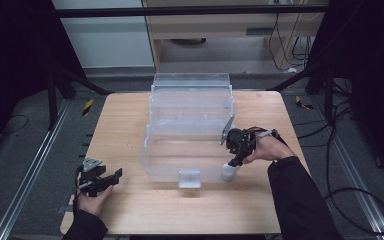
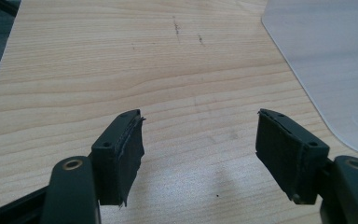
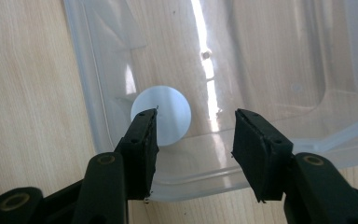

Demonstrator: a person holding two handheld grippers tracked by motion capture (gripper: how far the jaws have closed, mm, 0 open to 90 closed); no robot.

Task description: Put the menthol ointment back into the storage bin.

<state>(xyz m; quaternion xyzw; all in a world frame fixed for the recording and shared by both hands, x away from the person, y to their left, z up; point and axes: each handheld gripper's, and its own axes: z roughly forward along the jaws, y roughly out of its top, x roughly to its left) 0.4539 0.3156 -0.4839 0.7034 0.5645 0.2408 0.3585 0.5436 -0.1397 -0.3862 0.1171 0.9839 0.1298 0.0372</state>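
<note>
Black padded jaws of the left gripper (image 2: 199, 144) are seen spread wide apart in the left gripper view, with nothing held between them. Bare wooden table (image 2: 121, 60) is seen beneath and beyond them, its grain marked by a few small dark scratches. At the upper right of that view, a rounded corner of the clear plastic box (image 2: 326, 65) is seen lying flat on the wood, well apart from the jaws.

In the high view, the left gripper (image 1: 111, 176) is held low over the near left part of the table (image 1: 120, 130) by the left hand (image 1: 94, 201), with its grey three-cornered plate on top.

The right gripper (image 3: 195, 144) is also seen with its jaws parted and nothing clamped. Between and beyond them, the near right corner of the clear plastic box (image 3: 242, 56) is looked down into, and a white ball (image 3: 168, 112) is seen resting on its floor, just beside the tip of one jaw; whether the two touch cannot be told.

In the high view, the right gripper (image 1: 236, 159) is held by the right hand (image 1: 267, 149) over the near right corner of the clear plastic box (image 1: 190, 125), which stands at the middle of the table with its lid raised at the back. The white ball (image 1: 229, 172) is seen just below the gripper, inside that corner.
</note>
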